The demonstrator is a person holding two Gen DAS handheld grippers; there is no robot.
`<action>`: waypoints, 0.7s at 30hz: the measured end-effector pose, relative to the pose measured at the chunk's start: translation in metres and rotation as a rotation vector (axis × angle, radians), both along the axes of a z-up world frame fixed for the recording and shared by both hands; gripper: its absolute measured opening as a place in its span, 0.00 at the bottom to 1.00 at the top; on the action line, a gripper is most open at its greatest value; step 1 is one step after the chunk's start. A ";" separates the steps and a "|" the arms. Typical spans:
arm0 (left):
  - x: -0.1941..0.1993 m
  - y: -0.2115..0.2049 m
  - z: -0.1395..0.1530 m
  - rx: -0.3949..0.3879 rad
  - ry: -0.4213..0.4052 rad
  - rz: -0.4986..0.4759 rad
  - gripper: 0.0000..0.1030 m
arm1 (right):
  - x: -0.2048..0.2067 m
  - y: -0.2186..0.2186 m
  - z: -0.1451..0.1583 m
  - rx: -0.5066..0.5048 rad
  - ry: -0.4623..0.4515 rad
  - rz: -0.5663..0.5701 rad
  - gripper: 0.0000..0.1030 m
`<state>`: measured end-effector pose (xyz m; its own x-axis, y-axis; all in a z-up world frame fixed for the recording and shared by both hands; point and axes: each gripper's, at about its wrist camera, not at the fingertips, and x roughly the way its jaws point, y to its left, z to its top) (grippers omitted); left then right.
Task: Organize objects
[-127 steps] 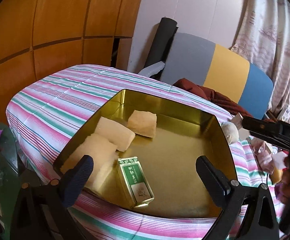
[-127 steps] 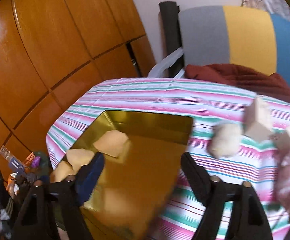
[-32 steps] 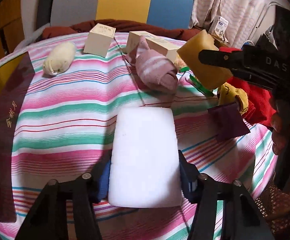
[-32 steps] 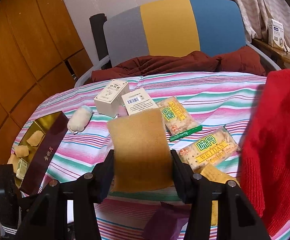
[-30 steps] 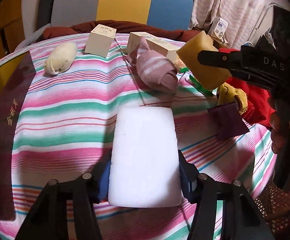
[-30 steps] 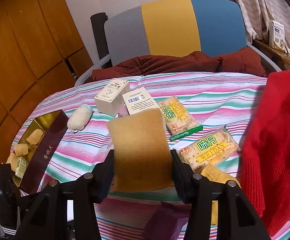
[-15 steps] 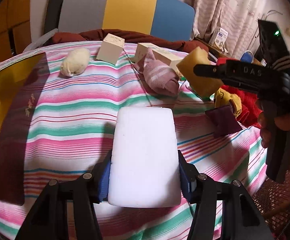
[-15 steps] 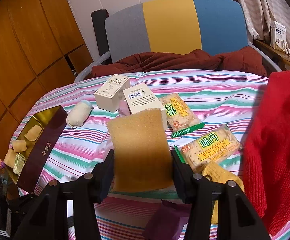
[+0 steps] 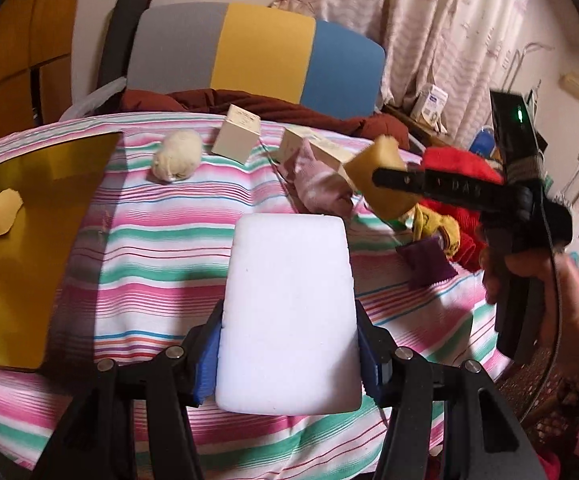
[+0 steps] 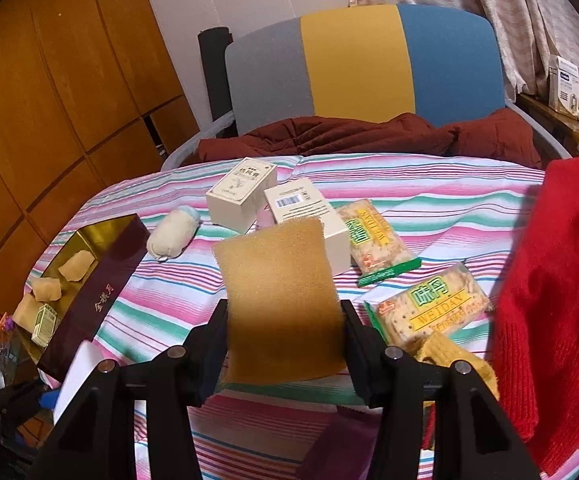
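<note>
Above the striped pink, green and white cloth covering the worktop (image 9: 161, 240), the left hand-held gripper (image 9: 287, 344) is clenched on a white rectangular foam sponge block (image 9: 289, 304), the blue pads bearing on its two long sides near the rear end, with most of the block projecting forward, clear of the cloth. The right hand-held gripper (image 10: 283, 344) is clenched in the same manner on a tan coarse-pored rectangular sponge (image 10: 281, 300), likewise held clear of the cloth. To the left sits an open gold-lined rectangular box with a dark maroon wall (image 10: 101, 284); it already contains several pale yellow sponge pieces (image 10: 75, 266) and a small green-and-white carton (image 10: 43, 322), so it is judged to be the collection point for both sponges. Both sponges are judged light, soft and compressible: they will deform under pad pressure rather than slip, and they are not fragile. A grip across the narrow width, as applied now, appears adequate; a hold nearer mid-length would reduce droop of the free end. Still loose on the cloth are a cream rolled sock (image 10: 173, 236), two white cardboard boxes (image 10: 241, 196), two clear cracker packets with green and yellow labels (image 10: 429, 308), a pink striped sock (image 9: 317, 188) and a red knitted garment (image 10: 557, 300).
</note>
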<state>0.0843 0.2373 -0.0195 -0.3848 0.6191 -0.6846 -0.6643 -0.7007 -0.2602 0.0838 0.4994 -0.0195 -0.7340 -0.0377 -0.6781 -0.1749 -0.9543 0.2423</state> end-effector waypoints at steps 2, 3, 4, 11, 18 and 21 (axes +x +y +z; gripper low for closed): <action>-0.003 -0.008 0.003 0.015 -0.003 0.016 0.56 | -0.001 -0.005 0.000 0.010 0.006 0.020 0.51; -0.005 -0.012 0.005 0.021 -0.004 0.025 0.56 | -0.001 -0.007 0.001 0.014 0.011 0.029 0.51; -0.007 -0.016 0.006 0.027 -0.005 0.033 0.56 | -0.001 -0.009 0.002 0.021 0.021 0.042 0.51; -0.024 -0.056 0.022 0.073 -0.011 0.111 0.56 | 0.006 -0.029 0.018 0.094 0.106 0.079 0.51; -0.047 -0.092 0.031 0.084 0.006 0.194 0.56 | -0.014 -0.066 0.031 0.002 0.107 0.162 0.51; -0.062 -0.110 0.034 0.083 0.014 0.237 0.56 | -0.030 -0.092 0.037 0.007 0.093 0.223 0.51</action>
